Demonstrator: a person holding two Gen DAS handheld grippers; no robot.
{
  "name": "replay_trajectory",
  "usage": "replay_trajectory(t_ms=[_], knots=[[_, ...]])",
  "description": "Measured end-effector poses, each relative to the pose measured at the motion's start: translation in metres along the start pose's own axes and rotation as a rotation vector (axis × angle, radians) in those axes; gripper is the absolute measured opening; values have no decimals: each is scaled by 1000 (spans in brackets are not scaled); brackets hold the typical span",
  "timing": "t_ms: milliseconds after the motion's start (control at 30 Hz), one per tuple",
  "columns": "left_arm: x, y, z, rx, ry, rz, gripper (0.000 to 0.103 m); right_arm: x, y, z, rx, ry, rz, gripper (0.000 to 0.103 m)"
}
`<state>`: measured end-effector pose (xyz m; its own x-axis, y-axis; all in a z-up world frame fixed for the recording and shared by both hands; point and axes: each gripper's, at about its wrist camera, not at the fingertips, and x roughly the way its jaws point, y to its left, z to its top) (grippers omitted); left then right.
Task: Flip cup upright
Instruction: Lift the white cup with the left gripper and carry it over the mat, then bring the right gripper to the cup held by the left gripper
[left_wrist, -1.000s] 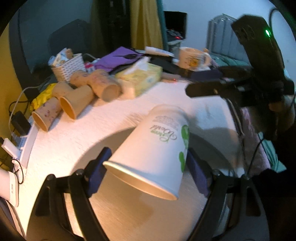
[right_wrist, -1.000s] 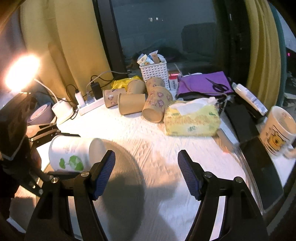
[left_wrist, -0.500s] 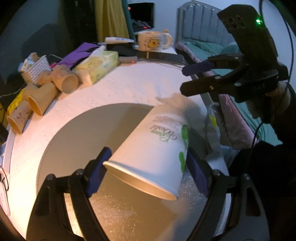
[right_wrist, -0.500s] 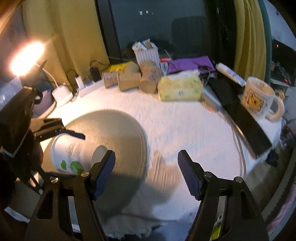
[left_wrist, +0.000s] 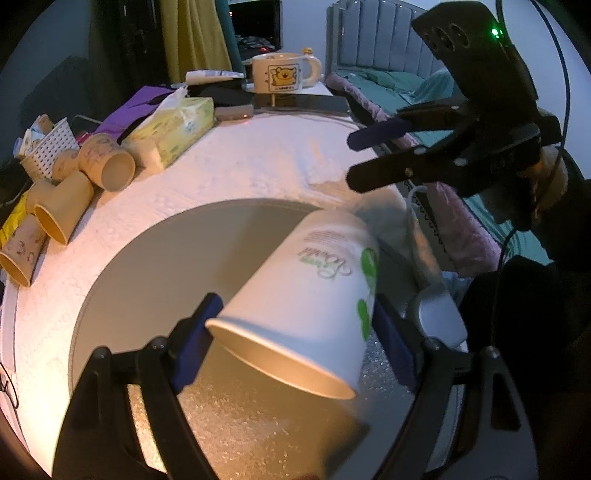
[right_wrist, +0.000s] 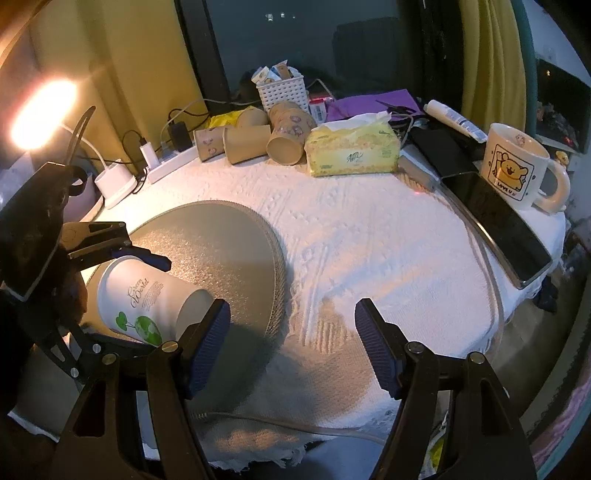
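Observation:
A white paper cup (left_wrist: 306, 295) with green print is held tilted on its side in my left gripper (left_wrist: 295, 332), which is shut on it, its open mouth toward the camera. It hangs above a round grey mat (left_wrist: 155, 266). In the right wrist view the same cup (right_wrist: 144, 299) sits in the left gripper (right_wrist: 122, 295) at the lower left, base pointing right. My right gripper (right_wrist: 291, 343) is open and empty, just right of the cup; it also shows in the left wrist view (left_wrist: 376, 155), above and beyond the cup.
Several brown paper cups (right_wrist: 258, 140) lie on their sides at the table's back, by a yellow tissue box (right_wrist: 351, 155) and a white basket (right_wrist: 282, 92). A bear mug (right_wrist: 517, 170) and a dark tablet (right_wrist: 495, 221) sit at right. A lamp (right_wrist: 40, 110) and power strip (right_wrist: 166, 166) stand at left.
Both grippers have pulled back from the table and risen, the cup staying in my left gripper. The right gripper stays open.

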<state>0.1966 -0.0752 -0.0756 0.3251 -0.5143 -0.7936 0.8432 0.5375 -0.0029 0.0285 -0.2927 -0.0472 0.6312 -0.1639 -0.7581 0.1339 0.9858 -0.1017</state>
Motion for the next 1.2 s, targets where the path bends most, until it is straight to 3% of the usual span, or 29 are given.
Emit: replay_trajectory(t_ms=[133, 233, 467, 633, 767, 1200], knots=[[-4, 0, 0, -14, -18, -8, 84, 0, 3, 1, -10, 2, 7, 73], [-6, 0, 0, -27, -22, 15, 94, 0, 5, 3, -15, 1, 9, 73], [-30, 1, -7, -101, -68, 67, 94, -1, 13, 10, -49, 8, 39, 73], [-51, -2, -23, -207, -102, 140, 94, -5, 25, 17, -119, 12, 89, 73], [-62, -4, -36, -305, -87, 234, 94, -9, 39, 25, -202, 15, 164, 73], [-94, -14, -86, -655, -98, 440, 94, -4, 98, 38, -504, 85, 313, 73]])
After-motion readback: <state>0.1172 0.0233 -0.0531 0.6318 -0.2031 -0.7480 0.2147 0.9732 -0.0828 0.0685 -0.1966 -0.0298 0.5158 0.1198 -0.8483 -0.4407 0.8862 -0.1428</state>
